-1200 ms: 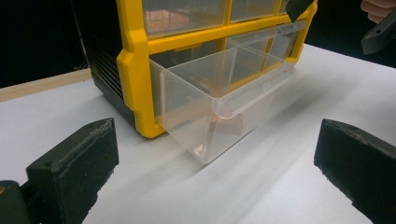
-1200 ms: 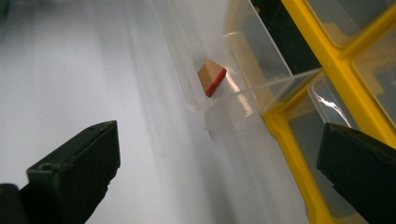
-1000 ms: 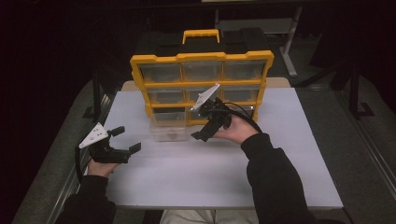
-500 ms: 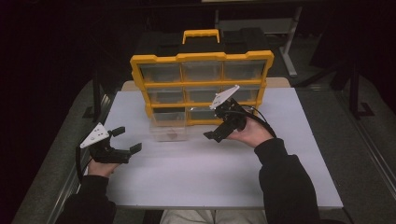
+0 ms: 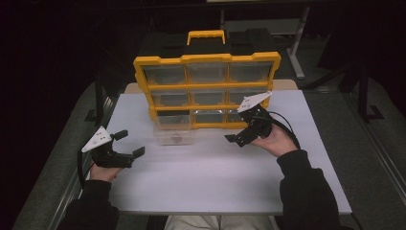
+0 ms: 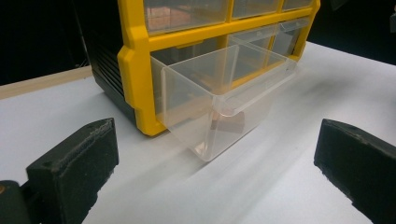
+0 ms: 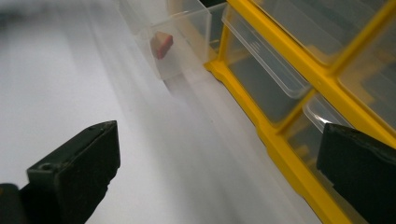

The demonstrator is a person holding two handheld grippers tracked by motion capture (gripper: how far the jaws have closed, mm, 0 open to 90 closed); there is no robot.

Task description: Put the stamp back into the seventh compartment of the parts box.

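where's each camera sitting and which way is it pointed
High view: above the person's side, facing forward and down on the table; shows both forearms, left gripper, right gripper.
Left gripper view: rides the left gripper, facing the pulled-out drawer; own jaws wide apart.
Right gripper view: rides the right gripper, along the cabinet; own jaws apart.
All share the drawer.

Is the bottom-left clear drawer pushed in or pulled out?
Pulled out: the clear drawer sticks forward past the yellow frame, with a small reddish piece inside.

A glossy yellow plastic organizer (image 5: 207, 91) holds clear, smooth plastic drawers; one open drawer (image 6: 219, 95) looks glassy. The white tabletop (image 5: 201, 177) is matt. Gripper pads (image 6: 77, 163) look rough, black, foam-like.
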